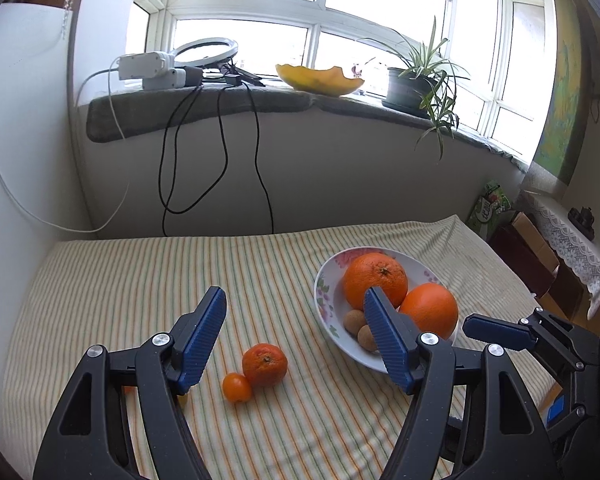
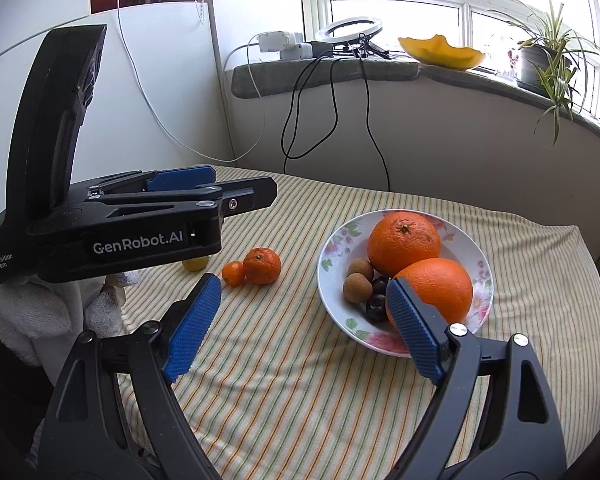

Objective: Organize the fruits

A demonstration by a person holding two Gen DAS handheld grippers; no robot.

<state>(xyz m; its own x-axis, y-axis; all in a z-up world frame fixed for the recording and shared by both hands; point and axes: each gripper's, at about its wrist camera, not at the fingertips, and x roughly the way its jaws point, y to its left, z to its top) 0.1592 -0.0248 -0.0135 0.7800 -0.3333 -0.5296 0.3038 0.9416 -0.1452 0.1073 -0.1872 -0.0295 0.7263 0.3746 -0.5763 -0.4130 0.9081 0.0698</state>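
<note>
**Orange fruit half gathered, two pieces loose on the striped cloth**

Left wrist view: the left gripper (image 1: 296, 312) hangs over the striped yellow-green cloth (image 1: 140, 280) of the table with its blue ribbed pads spread wide and nothing between them. Just beyond the pads, near the front edge of the cloth, lie a small orange mandarin (image 1: 265, 364) and, touching it on the near left, a tiny round orange kumquat (image 1: 237, 387). Toward the right edge stands a white floral-rimmed ceramic bowl (image 1: 325, 300) holding two large oranges (image 1: 374, 280) and small brown round fruits (image 1: 355, 320). The right gripper (image 1: 496, 330) shows at the frame's right edge, beside the bowl.

Right wrist view: the right gripper (image 2: 304, 292) is also spread open and empty, with its right pad in front of the bowl's near rim. The bowl (image 2: 332, 264) sits in the middle of the cloth; dark cherry-like fruits (image 2: 377, 305) lie among the brown ones. The mandarin (image 2: 262, 266) and kumquat (image 2: 233, 273) rest toward the left edge, under the left gripper (image 2: 244, 190), and a small yellowish fruit (image 2: 194, 264) peeks out beneath its body.

The step in hand is probably picking up the mandarin. To do it well, the left gripper should drop straight over it, pads on either side of its widest part and clear of the touching kumquat, then close gently so that the fruit neither rolls nor bruises.
</note>
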